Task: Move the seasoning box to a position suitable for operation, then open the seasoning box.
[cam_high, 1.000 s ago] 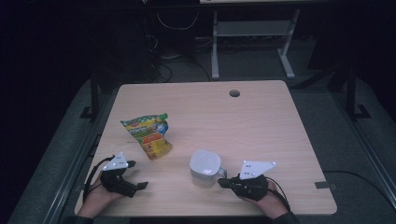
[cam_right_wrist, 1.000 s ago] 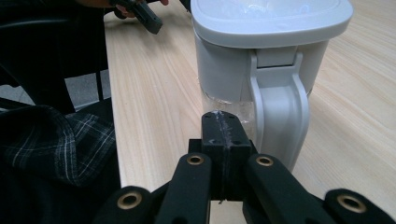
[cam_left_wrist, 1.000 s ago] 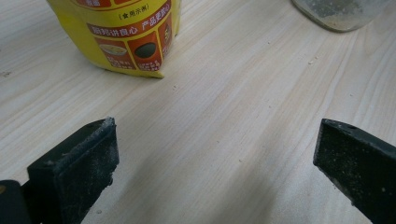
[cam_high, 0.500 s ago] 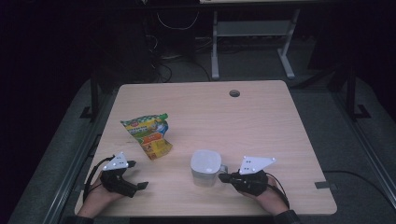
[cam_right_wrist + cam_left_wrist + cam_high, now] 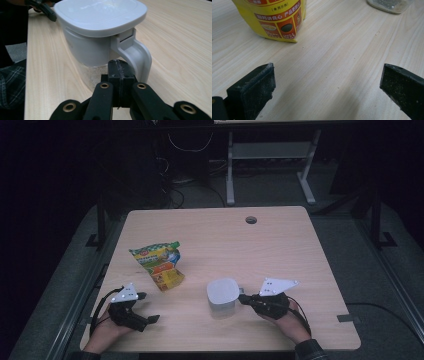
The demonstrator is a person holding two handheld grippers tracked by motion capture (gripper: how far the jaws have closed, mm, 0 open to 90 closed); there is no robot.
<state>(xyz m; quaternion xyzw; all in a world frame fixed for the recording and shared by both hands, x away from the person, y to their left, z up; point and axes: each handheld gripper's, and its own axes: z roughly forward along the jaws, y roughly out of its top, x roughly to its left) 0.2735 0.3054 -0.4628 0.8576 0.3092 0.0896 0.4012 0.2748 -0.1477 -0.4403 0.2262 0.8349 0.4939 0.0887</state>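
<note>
Where gripper (image 5: 119, 72) closes, jug handle (image 5: 140, 58), close-up

We see a light wood-grain counter (image 5: 280, 245) at the centre of the high view, its front edge near the bottom of the frame. A round cable port (image 5: 251, 220) sits near its far edge, right of centre. Grey carpeted floor (image 5: 350, 255) surrounds the counter on both sides. Beyond the far edge, at upper centre, we note the white metal legs of a second desk (image 5: 270, 155), with loose cables (image 5: 185, 145) hanging and lying to their left. A small grey strip (image 5: 347, 318) lies on the floor at lower right. The upper corners and the left side of the frame fall into deep shadow; light reaches chiefly the counter.
</note>
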